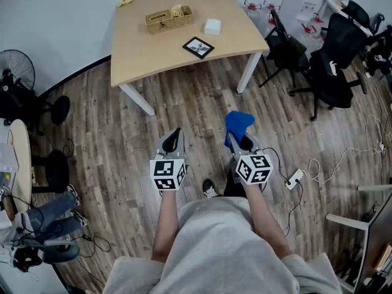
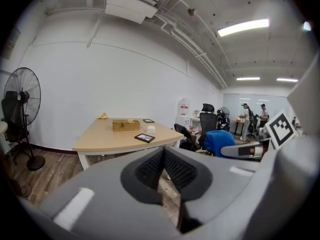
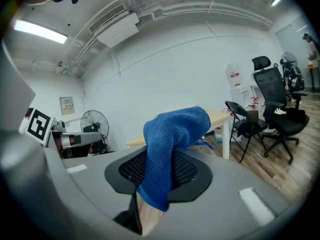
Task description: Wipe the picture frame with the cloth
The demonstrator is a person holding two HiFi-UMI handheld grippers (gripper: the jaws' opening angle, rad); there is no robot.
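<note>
The right gripper [image 3: 161, 156] has its dark mesh fingers [image 3: 131, 170] pressed together on a blue cloth [image 3: 172, 134]. The cloth is pinched at the centre, bulges up toward 12 o'clock and hangs down between the fingers toward 6 o'clock. Behind it, toward 2 o'clock, a pale wooden worktop [image 3: 220, 117] shows. At 3 o'clock a black folding chair [image 3: 239, 126] and a black office chair [image 3: 274, 101] stand on the wood floor [image 3: 280, 159]. A standing fan [image 3: 94, 125] is at 9 o'clock.
</note>
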